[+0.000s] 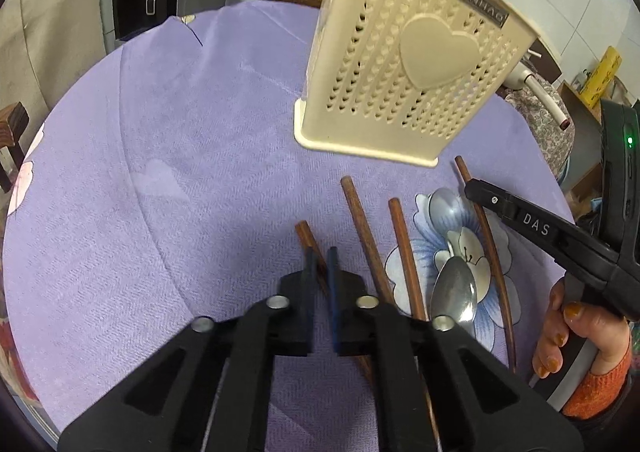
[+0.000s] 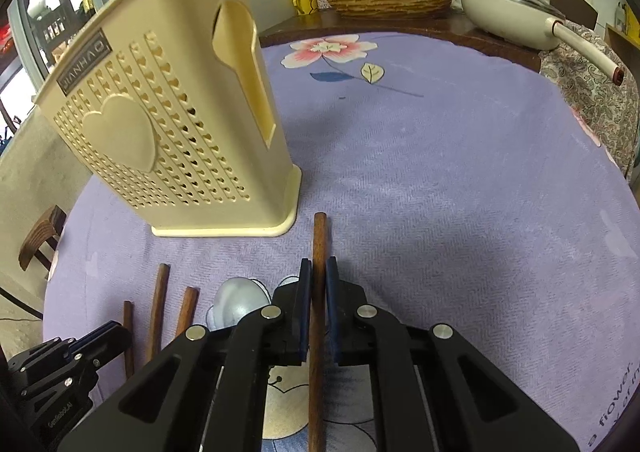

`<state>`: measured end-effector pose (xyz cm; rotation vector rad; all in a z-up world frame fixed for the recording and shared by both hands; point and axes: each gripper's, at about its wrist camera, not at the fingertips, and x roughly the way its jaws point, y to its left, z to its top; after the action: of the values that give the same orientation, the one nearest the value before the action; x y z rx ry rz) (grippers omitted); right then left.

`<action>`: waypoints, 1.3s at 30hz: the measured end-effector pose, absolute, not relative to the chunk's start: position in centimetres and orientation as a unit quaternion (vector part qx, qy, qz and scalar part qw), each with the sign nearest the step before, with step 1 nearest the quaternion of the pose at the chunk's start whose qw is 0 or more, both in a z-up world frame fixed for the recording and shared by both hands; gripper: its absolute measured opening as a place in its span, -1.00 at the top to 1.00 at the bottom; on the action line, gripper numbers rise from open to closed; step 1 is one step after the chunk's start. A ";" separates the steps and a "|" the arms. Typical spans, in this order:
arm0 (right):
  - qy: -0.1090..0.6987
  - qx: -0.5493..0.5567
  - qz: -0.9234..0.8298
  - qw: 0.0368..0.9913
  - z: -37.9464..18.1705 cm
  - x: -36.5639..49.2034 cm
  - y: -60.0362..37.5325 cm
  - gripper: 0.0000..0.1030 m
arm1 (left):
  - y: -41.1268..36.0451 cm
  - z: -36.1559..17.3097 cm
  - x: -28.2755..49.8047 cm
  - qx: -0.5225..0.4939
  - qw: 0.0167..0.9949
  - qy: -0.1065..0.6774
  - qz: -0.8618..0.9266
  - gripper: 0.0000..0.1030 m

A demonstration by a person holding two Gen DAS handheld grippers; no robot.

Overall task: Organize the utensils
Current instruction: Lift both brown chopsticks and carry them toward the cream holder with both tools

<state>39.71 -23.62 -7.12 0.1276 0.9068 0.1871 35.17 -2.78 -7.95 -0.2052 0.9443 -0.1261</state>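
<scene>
As each claw grips, 1 chopstick (image 2: 319,252) between pads

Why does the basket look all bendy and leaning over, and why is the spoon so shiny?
Left wrist view: the fisheye lens bows the cream basket and darkens the corners; the spoon mirrors the room light. Right wrist view: the same basket leans the other way, and the purple cloth curves like a ball.

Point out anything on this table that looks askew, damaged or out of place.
Nothing is damaged or spilled. The brown chopsticks lie loose and unevenly fanned on the purple tablecloth beside a spoon, all outside the cream utensil holder. Each gripper, left and right, is shut on one chopstick.
</scene>
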 end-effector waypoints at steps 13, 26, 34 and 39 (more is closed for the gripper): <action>0.415 0.050 0.095 0.904 -5.7 38.5 -23.4 0.86 | -2.0 -7.7 35.5 -0.113 0.879 0.461 -0.045 0.98; 0.414 0.055 0.113 0.901 -6.0 38.4 -23.7 0.86 | -4.2 -8.2 34.1 -0.098 0.891 0.444 0.017 -0.05; 0.410 0.057 0.122 0.902 -6.0 38.2 -23.8 0.86 | -7.2 -8.6 33.3 -0.041 0.896 0.441 0.040 0.38; 0.409 0.058 0.123 0.902 -6.0 38.1 -23.9 0.86 | -9.4 -8.6 32.5 -0.006 0.894 0.446 0.041 0.67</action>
<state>38.13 -23.92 -5.97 0.1200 0.8460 0.2540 32.49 -9.40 -8.59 -0.0130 0.9244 0.0847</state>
